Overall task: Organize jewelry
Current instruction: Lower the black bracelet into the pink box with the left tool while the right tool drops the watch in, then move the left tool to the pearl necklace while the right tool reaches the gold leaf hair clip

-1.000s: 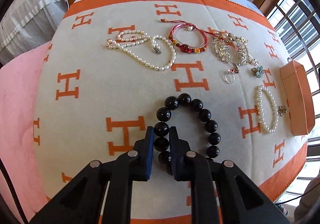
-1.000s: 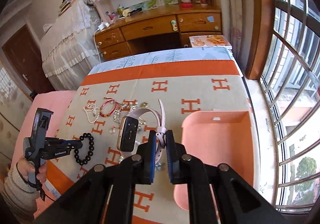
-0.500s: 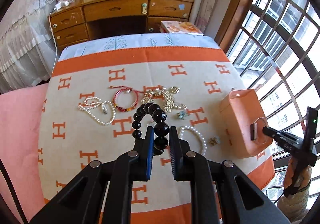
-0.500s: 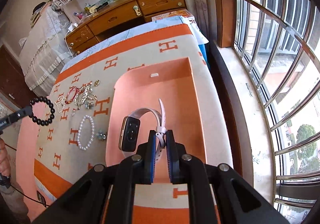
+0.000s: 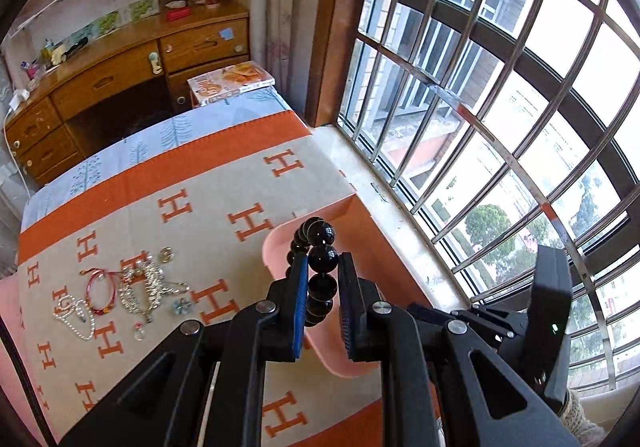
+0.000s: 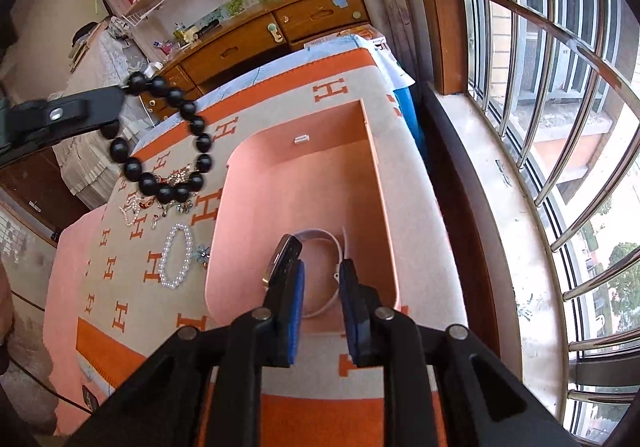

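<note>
- The black bead bracelet [image 5: 320,271] hung in my left gripper [image 5: 323,303], clenched on one bead, the loop dangling free above the near edge of the pink box [image 6: 248,231]. I held it high so the loop would clear the wall on the way in.
- In the right wrist view the same bracelet swung off to the left of the box, over the blanket [image 6: 332,87], not yet above the box floor.
- The watch [image 6: 286,259] lay inside the box at its near end, face on edge, its pale strap curling round to the right.
- My right gripper [image 6: 322,287] had just been opening. The strap sat between the jaws, but the pads no longer looked to press on it, so I judged the watch let go and resting on the box floor.
- I reckoned I should lift the right gripper clear before the beads came down, or the two would crowd the same end.
- Left on the blanket were a pearl bracelet [image 6: 175,261] beside the box, a small flower piece [image 6: 201,254], and further off a red cord bracelet [image 5: 100,289], a silver chain [image 5: 146,289] and a pearl necklace [image 5: 76,317], laid out apart so each could be taken singly.
- The bed stood under the barred window [image 5: 500,87].
</note>
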`<state>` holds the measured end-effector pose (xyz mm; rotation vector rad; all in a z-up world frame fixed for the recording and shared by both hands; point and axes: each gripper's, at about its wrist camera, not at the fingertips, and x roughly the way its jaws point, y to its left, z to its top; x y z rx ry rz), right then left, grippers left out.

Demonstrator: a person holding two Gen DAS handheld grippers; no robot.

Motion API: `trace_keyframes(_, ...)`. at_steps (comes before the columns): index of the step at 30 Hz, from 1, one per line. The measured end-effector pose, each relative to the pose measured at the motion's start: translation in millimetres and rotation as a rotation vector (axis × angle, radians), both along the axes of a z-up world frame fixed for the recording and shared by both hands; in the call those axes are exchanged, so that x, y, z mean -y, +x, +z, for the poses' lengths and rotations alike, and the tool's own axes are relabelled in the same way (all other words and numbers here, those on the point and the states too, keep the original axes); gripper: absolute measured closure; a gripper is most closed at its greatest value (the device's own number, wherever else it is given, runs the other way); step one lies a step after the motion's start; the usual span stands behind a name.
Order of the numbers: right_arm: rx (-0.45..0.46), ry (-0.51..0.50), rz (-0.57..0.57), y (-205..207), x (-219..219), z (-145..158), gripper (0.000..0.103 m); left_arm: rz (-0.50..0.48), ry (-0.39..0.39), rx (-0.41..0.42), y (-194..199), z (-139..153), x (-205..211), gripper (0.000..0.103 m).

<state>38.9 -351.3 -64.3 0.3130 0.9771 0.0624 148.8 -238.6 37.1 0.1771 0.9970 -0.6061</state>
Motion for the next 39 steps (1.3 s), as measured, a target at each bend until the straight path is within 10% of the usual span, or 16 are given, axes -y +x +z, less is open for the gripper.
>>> trace_keyframes(8, 0.054, -0.031, -0.002, -21.6, 2.6, 9.0, 0.085, -0.013, 0.115, -0.03, 30.3, -72.0, 53.1, 0.089)
trace_keyframes(14, 0.053, -0.043, 0.004, -22.6, 3.2, 6.2, 0.084, 0.045, 0.126, 0.034, 25.5, -81.0, 24.7, 0.038)
trace_keyframes(39, 0.032, -0.077, 0.152, -14.3, -72.8, 15.3, 0.081, 0.367, 0.066, 0.099, -47.6, -58.2, -180.8, 0.035)
